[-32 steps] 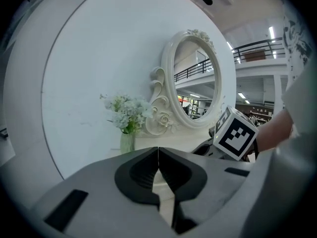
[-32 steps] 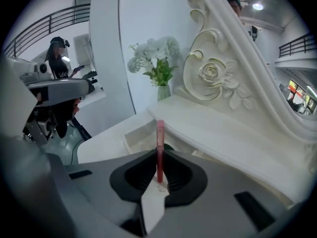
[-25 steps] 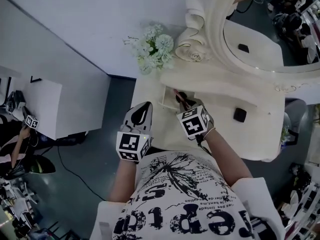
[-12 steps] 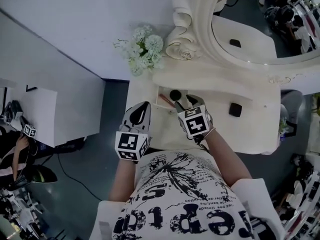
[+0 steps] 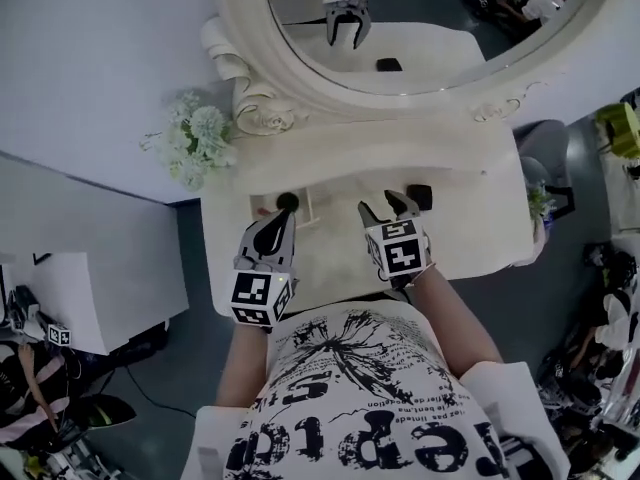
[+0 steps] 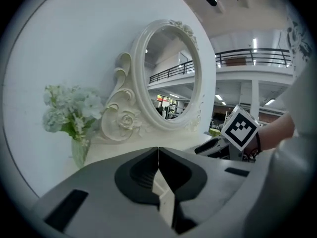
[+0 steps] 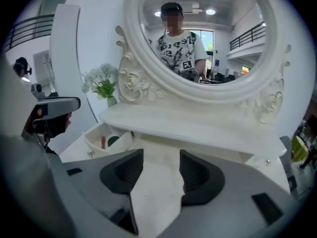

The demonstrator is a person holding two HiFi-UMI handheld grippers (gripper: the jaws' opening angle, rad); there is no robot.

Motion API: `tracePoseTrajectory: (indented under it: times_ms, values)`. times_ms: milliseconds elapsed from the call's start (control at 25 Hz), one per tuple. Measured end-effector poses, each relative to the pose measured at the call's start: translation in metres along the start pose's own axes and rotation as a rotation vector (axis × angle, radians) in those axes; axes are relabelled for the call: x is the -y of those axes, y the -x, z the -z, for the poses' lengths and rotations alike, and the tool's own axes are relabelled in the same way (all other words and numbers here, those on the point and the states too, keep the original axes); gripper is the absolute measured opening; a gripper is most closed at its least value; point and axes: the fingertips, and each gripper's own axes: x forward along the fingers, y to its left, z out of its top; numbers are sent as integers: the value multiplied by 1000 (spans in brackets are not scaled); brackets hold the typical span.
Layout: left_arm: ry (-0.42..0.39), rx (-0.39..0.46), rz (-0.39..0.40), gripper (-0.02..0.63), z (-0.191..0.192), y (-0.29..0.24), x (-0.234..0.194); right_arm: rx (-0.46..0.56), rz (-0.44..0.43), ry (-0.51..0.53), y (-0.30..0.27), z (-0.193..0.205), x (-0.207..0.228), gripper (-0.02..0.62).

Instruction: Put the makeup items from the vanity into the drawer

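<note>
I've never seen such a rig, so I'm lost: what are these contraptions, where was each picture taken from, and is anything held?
A person holds a two-jaw gripper in each hand; the patterned cubes belong to them. The head view looks down from the person's head at a white vanity with a mirror, flowers, an open drawer and a small black case. The other two cameras ride on the grippers. The left gripper is shut, empty; the right gripper has just been opening its jaws, nothing between them.
</note>
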Motion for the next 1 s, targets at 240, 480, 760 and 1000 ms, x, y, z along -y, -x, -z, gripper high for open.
tracePoseTrajectory:
  times_ms: [240,480,760,1000]
  values:
    - [-25,-30,89,21,-1,-39,47,-36,112,-102,14,38,75,252]
    - [-31,-99,123,21,17,-62,77,-117,153,-228,-3,86,124,293]
    - [-16,-167,111,20,42,-73,90,-192,142,-235,-35,110,139,319]
    - [-7,-174,69,21,44,-80,87,-229,117,-258,-51,115,141,327]
